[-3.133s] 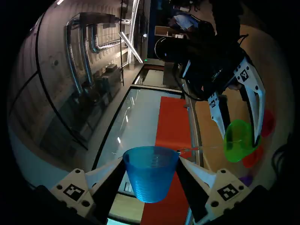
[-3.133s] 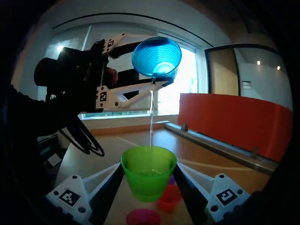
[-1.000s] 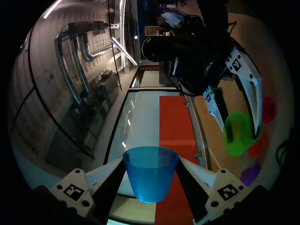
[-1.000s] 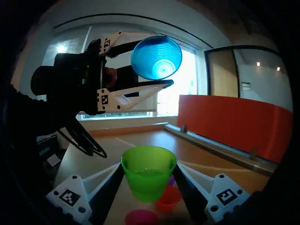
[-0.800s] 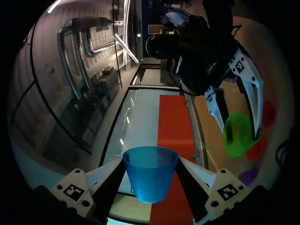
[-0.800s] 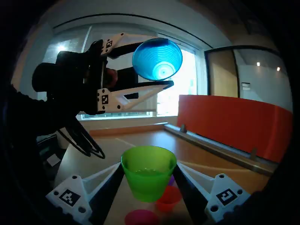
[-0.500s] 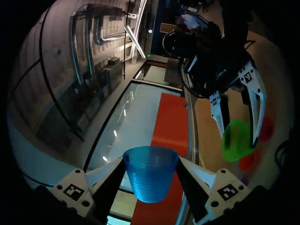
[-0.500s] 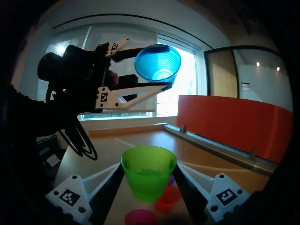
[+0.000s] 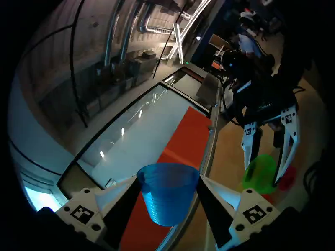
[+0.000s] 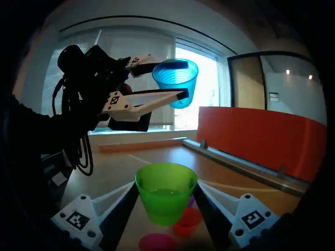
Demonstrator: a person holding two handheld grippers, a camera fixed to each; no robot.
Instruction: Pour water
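Note:
In the left gripper view, a translucent blue cup (image 9: 168, 192) sits between the white fingers of my left gripper (image 9: 168, 188), which is shut on it. The same blue cup (image 10: 176, 87) hangs high in the right gripper view, close to upright, with no water falling from it. My right gripper (image 10: 166, 196) is shut on a green cup (image 10: 166, 191) that holds some water. From the left gripper view the green cup (image 9: 259, 173) shows at the right, held over the wooden table (image 9: 228, 159).
Orange (image 10: 189, 220), pink (image 10: 158, 242) and purple cups stand on the wooden table (image 10: 125, 167) below the green cup. A red partition (image 10: 261, 136) with a metal rail runs along the table's right side. Windows lie behind, and a person's dark sleeve (image 10: 37, 129) fills the left.
The stream of water from the blue cup to the green cup has stopped. My left gripper has turned the blue cup from tipped mouth-down back toward upright. The green cup has stayed still.

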